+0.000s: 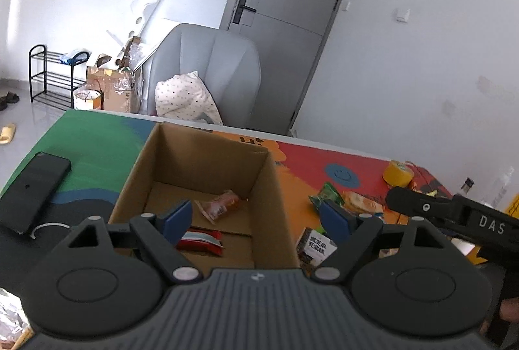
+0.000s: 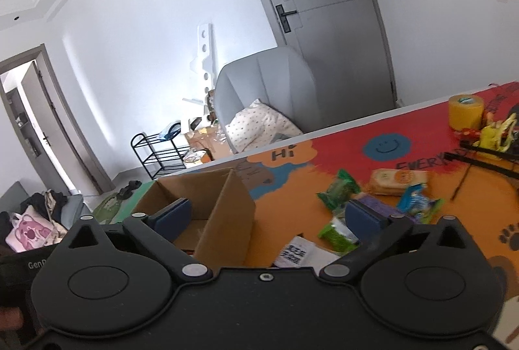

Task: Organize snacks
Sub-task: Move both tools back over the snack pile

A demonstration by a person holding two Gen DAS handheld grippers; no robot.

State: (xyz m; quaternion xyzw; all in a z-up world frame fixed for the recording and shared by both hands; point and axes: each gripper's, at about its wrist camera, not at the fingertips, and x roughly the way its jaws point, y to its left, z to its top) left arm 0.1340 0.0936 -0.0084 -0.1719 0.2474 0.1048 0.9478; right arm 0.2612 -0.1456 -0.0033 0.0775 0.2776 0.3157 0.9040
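the table (image 1: 97, 139) is wearing a bright painted cover, green at the left, orange and red to the right, with a blue smiley (image 2: 386, 146) and "hi" lettered near its far edge. an open box (image 1: 207, 175) is sitting on it, holding an orange packet (image 1: 222, 204) and a red packet (image 1: 202, 241) on its floor. more snacks are lying loose on the orange patch right of the box: a green packet (image 2: 339, 189), a biscuit pack (image 2: 399, 181), a blue packet (image 2: 416, 202) and a white packet (image 2: 296, 252). a yellow tape roll (image 2: 465, 111) is standing near the far edge, and a phone (image 1: 32, 188) is lying left of the box.

the left tool (image 1: 256, 220) is hanging over the box's near side, jaws standing wide with nothing between them. the right tool (image 2: 269, 215) is hovering by the box's right wall, jaws spread wide and gripping nothing.

beyond the table a grey armchair (image 1: 211, 64) is holding a dotted pillow (image 1: 185, 100), in front of a grey door (image 1: 292, 9) and white walls. a black rack (image 1: 48, 74) and cardboard clutter are standing by the wall.
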